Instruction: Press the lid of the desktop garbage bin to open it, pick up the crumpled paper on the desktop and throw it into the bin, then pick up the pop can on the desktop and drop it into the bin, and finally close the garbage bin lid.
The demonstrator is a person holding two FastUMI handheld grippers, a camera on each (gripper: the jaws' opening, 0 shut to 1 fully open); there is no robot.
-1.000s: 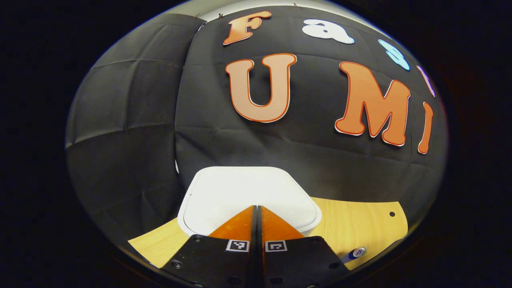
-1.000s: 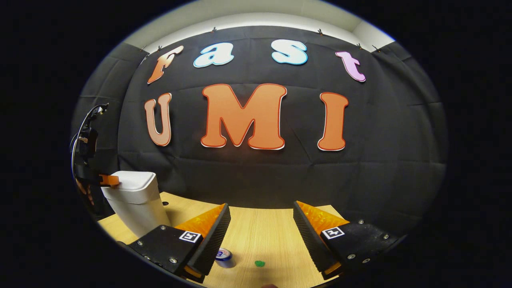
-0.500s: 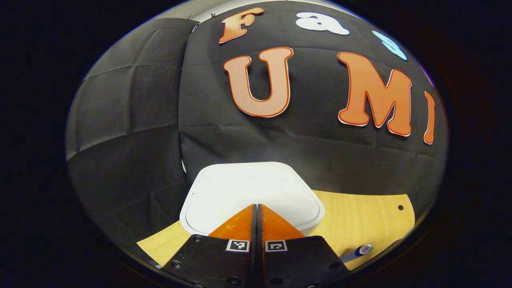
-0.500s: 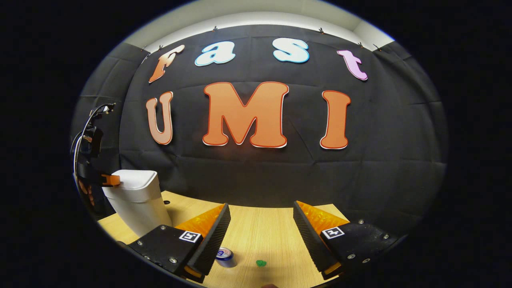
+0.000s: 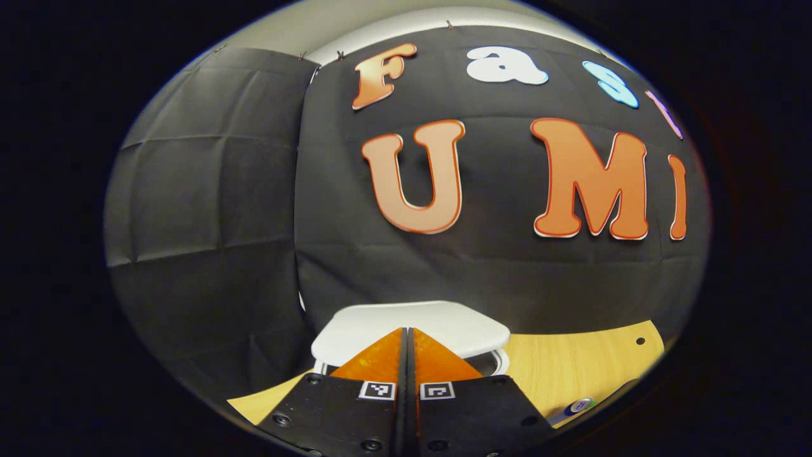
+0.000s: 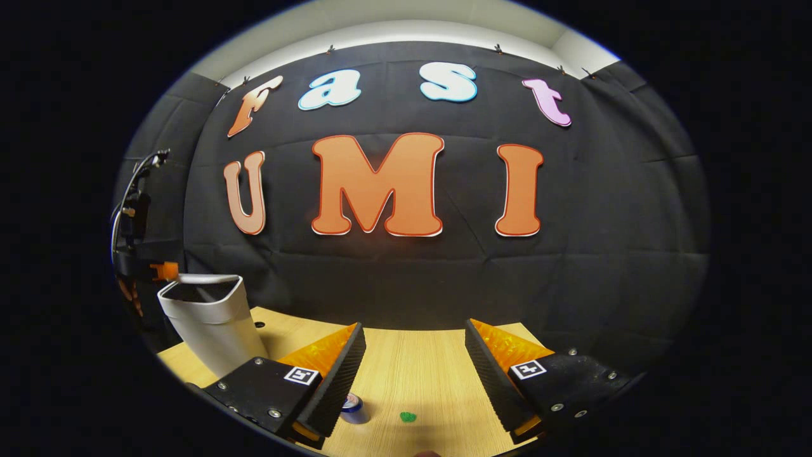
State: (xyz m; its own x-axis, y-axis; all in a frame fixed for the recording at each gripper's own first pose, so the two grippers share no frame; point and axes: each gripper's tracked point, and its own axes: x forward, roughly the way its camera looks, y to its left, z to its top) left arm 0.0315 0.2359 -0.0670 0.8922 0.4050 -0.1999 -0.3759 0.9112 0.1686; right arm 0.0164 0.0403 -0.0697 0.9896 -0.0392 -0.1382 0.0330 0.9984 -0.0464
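Observation:
The white desktop bin [image 6: 212,327] stands at the table's left end, its dark mouth showing. In the left gripper view its lid [image 5: 412,324] stands lifted above the rim [image 5: 502,363]. My left gripper [image 5: 408,339] is shut with nothing between its fingers, its tips at the lid's near edge; whether they touch it I cannot tell. From the right gripper view the left gripper [image 6: 165,271] sits at the bin's top left corner. My right gripper [image 6: 412,339] hangs open and empty above the table. A blue pop can [image 6: 353,408] [image 5: 576,406] lies below it, beside a small green crumpled scrap [image 6: 407,417].
The wooden table [image 6: 419,374] runs from the bin to the right, with small holes [image 5: 639,341] near its far edge. The black cloth wall stands close behind the bin and table. A cable [image 6: 130,190] rises from the left gripper.
The bin's lid has sprung up from flat and shut, and the dark mouth now shows. The left gripper has risen slightly with it. The right gripper has hardly moved.

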